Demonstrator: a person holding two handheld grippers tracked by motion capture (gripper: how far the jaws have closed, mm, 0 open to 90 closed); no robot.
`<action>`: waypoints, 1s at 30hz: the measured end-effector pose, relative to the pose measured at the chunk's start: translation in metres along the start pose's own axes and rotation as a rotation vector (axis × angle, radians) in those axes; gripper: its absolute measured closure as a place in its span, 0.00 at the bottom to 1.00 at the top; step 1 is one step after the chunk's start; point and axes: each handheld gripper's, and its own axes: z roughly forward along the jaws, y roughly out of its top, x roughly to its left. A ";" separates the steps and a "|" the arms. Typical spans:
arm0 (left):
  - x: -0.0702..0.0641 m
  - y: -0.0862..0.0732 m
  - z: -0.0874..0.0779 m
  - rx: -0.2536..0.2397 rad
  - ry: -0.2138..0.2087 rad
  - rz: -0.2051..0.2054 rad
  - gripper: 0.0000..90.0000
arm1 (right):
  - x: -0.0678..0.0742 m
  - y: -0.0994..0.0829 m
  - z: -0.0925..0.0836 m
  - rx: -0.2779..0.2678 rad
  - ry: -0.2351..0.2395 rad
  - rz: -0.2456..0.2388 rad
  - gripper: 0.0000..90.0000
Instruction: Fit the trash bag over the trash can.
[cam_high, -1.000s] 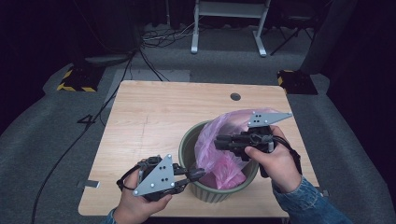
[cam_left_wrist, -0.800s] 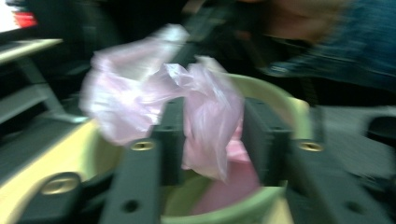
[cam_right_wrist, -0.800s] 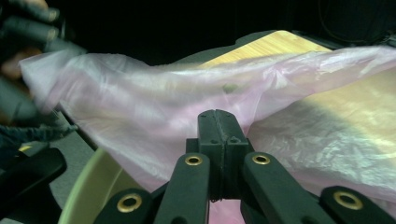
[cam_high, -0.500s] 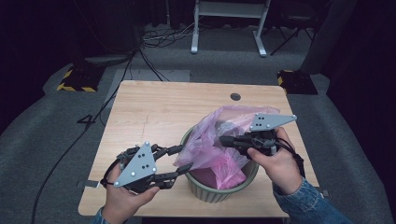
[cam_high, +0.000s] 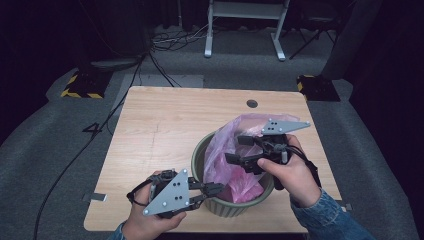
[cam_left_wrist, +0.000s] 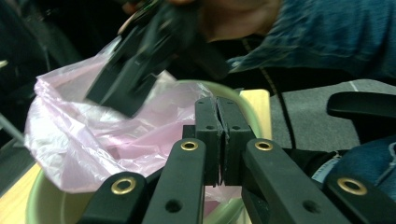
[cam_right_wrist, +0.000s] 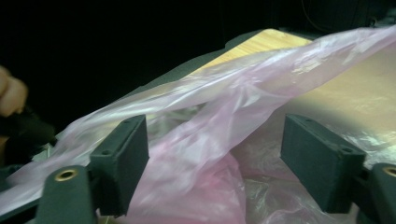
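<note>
The high view takes in the whole layout: a pale wooden table on grey carpet, and near its front edge a round, grey-green bin with a ribbed wall. A thin pink plastic bag sits inside the bin; its crumpled film bunches up above the rim on the far side.

The left gripper reaches in from the near left, its tips at the bin's near rim. The right gripper hangs over the bag from the right, held by a hand in a blue denim sleeve. A grey three-cornered plate tops each gripper.

The left gripper view brings close what the high view leaves small. The left gripper has its two matt black pads pressed flat together, with only a thin seam between them. Whether any film is pinched in that seam cannot be told. Behind the pads lie the bin's smooth rim and the glossy, wrinkled bag, with the other gripper blurred above it.

The right gripper view shows the right gripper with its jaws wide apart; they have just been opening. A translucent fold of the bag runs between the blocky pads without being squeezed, and the tabletop lies beyond.
</note>
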 end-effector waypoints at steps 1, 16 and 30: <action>0.000 0.000 0.000 0.000 0.000 0.000 0.98 | 0.000 0.000 0.000 0.000 0.000 0.000 0.28; 0.033 0.000 -0.016 -0.020 0.297 -0.200 0.53 | 0.013 0.001 -0.004 0.057 -0.012 -0.179 1.00; 0.068 0.007 0.014 0.062 0.238 -0.226 0.42 | 0.015 -0.003 -0.006 0.033 -0.039 -0.309 1.00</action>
